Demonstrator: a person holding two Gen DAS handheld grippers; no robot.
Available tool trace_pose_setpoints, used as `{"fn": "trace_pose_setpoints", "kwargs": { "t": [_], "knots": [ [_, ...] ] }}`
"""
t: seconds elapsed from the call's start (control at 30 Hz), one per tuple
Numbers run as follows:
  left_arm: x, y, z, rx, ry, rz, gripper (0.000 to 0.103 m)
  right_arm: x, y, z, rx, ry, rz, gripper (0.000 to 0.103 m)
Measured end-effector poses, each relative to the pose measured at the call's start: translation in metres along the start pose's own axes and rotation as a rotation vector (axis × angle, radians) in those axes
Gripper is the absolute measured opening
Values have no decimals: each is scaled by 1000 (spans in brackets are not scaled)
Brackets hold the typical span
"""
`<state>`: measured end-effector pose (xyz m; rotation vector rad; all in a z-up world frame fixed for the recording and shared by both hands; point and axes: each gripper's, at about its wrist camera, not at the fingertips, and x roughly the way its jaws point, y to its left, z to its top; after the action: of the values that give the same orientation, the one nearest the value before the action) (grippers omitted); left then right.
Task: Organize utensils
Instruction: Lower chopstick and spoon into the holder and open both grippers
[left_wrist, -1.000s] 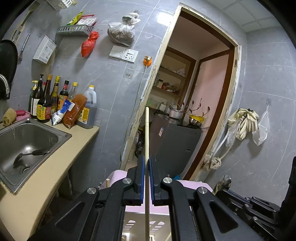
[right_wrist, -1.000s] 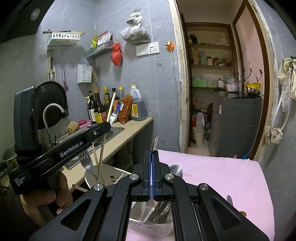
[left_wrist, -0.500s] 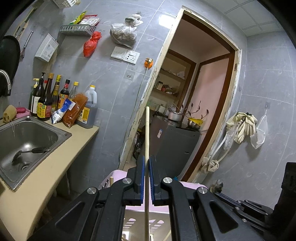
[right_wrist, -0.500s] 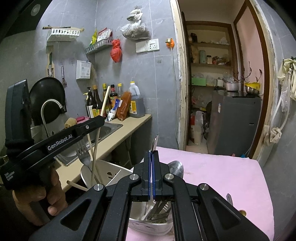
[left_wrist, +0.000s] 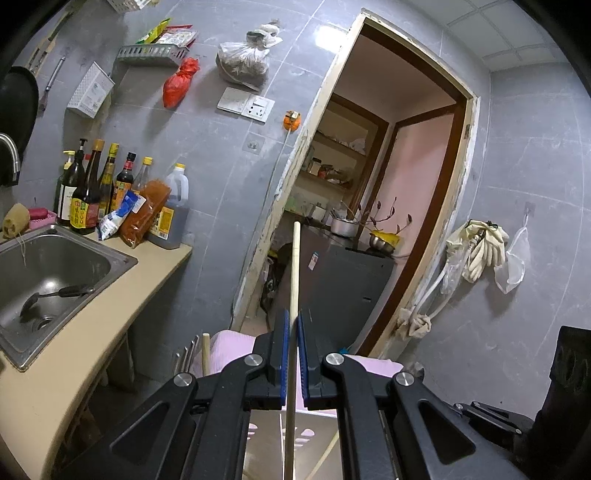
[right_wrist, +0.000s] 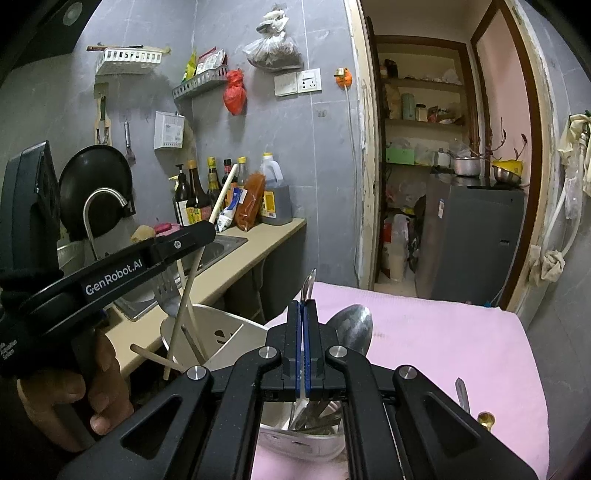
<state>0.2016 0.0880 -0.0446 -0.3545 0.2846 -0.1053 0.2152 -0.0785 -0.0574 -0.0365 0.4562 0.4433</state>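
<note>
Left gripper (left_wrist: 291, 325) is clamped on a wooden chopstick (left_wrist: 294, 273), lower end over the white holder (right_wrist: 225, 332); right gripper (right_wrist: 303, 314) pinches a thin metal utensil handle (right_wrist: 308, 282) rising from the steel cup (right_wrist: 295, 439) on the pink cloth (right_wrist: 443, 332).

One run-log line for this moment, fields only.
left gripper: shut on chopstick, above white holder | right gripper: shut on metal utensil | steel cup: holds cutlery

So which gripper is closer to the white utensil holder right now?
Left. The left gripper hangs right above the white utensil holder, its chopstick reaching into it. The right gripper sits beside it, over the metal cup.
</note>
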Motion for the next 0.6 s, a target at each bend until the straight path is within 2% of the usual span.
{"fn": "trace_pose_setpoints", "kwargs": {
  "t": [0.6],
  "knots": [
    [-3, 6, -12, -14, 74, 14, 5, 7, -4, -7, 19, 49, -3, 2]
  ]
}}
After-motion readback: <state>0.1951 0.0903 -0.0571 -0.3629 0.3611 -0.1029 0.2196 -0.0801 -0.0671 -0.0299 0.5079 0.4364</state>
